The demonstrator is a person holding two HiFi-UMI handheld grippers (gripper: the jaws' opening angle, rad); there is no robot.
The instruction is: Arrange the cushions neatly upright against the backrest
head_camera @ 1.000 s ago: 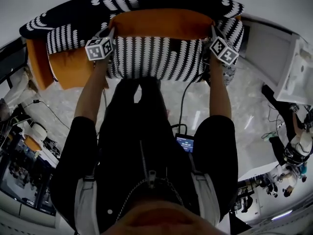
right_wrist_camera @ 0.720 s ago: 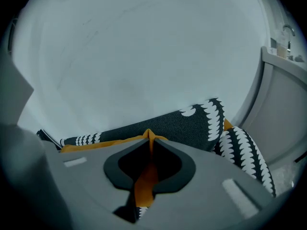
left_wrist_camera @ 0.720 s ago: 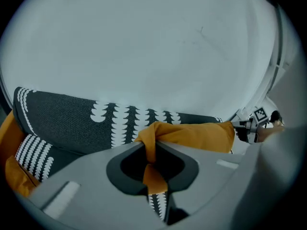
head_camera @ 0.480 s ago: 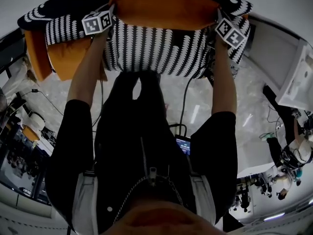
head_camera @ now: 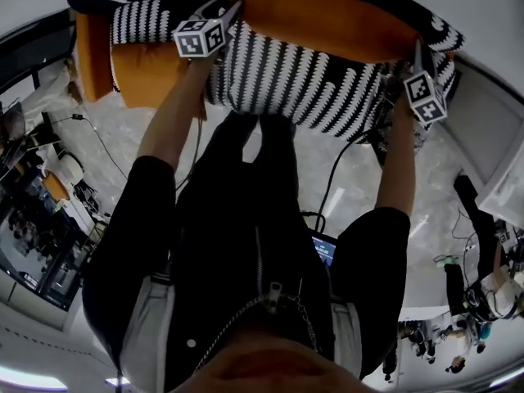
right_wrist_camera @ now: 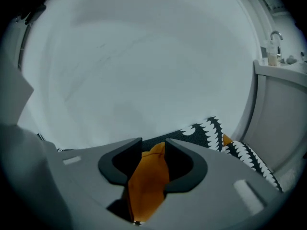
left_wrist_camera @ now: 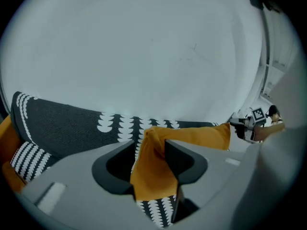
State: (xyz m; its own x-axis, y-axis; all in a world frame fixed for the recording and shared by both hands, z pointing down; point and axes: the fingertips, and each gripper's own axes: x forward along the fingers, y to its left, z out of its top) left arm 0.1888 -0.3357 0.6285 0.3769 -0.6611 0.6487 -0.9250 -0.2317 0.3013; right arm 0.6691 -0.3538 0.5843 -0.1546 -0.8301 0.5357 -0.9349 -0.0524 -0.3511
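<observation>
Left tool (left_wrist_camera: 150,145): jaws apart, just been opening. An orange fabric corner lies in the gap and drapes loosely against one jaw, apparently no longer pinched. Right tool (right_wrist_camera: 153,145): same, jaws just been opening, with an orange corner loose between them.

Both corners belong to one wide cushion (head_camera: 323,23). Its orange top edge faces up and its black-and-white face is toward the person. The tools sit at its two upper corners, well apart. It stands upright along the sofa, top edge near the dark patterned backrest (left_wrist_camera: 62,123). Whether it touches the backrest I cannot tell. A second cushion (head_camera: 147,64), orange, sits at the sofa's left end.

Handling, judged:
- Soft and light. The cloth folds and bunches in the jaws instead of holding shape.
- Not fragile, and the woven cover gives decent friction.
- A one-corner grip would probably let the long body sag and twist.
- Best hold is both top corners or seams, pinching cover rather than stuffing.
- It may slump forward once freed, so watch that it leans back.
</observation>
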